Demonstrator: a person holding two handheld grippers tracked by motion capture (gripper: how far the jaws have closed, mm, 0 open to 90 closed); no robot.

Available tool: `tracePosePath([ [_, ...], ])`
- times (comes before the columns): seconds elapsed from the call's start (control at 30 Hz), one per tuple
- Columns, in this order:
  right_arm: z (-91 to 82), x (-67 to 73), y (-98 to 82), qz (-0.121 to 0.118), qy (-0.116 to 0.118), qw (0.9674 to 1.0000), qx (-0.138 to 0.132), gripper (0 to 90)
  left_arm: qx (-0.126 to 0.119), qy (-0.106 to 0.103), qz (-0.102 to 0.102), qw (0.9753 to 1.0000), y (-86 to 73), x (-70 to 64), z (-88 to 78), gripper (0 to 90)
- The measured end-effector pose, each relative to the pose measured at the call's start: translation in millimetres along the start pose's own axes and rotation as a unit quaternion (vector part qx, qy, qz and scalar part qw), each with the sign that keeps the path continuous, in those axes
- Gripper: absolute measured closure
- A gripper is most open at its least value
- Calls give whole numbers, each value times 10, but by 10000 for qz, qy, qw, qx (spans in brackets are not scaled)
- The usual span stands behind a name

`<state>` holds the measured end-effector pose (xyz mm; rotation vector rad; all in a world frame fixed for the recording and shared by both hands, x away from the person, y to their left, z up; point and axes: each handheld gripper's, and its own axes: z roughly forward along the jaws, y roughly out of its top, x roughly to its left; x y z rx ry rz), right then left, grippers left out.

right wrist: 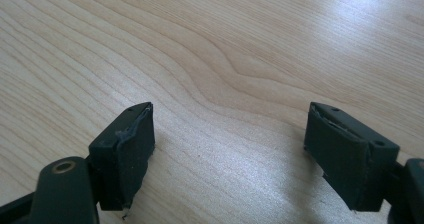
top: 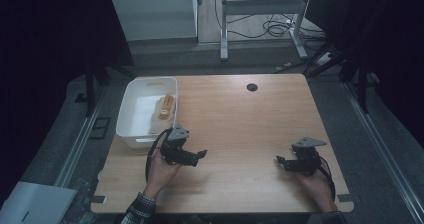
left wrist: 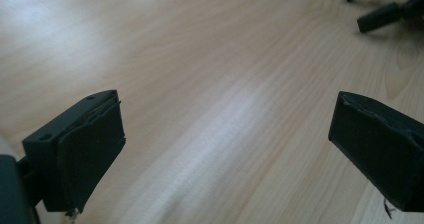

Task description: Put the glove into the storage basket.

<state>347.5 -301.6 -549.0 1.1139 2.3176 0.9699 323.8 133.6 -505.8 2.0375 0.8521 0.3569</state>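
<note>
I'm seeing the left gripper hanging low over the table, just beside the white bin, jaws standing wide with nothing between them. The right gripper is sitting near the right edge, well apart, jaws also wide and empty. In the bin, something tan is lying against the right wall.

Black grommet in far tabletop
</note>
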Motion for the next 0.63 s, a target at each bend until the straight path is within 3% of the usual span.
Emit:
tracePosePath([
  [0.17, 0, 1, 0, 6, 1, 10000, 4, 205, 254, -120, 41, 9996, -197, -67, 158, 15],
  [0.43, 2, -1, -1, -10, 12, 10000, -5, 202, 807, -13, 143, 9966, -459, -76, 391, 12],
  [0.5, 2, -1, -1, -11, 9, 10000, -5, 201, 971, 72, 165, 9951, -471, -89, 433, 8],
  [0.63, 2, 0, -3, -15, 14, 10000, -1, 198, 977, 95, 90, 9951, -465, -83, 443, 3],
])
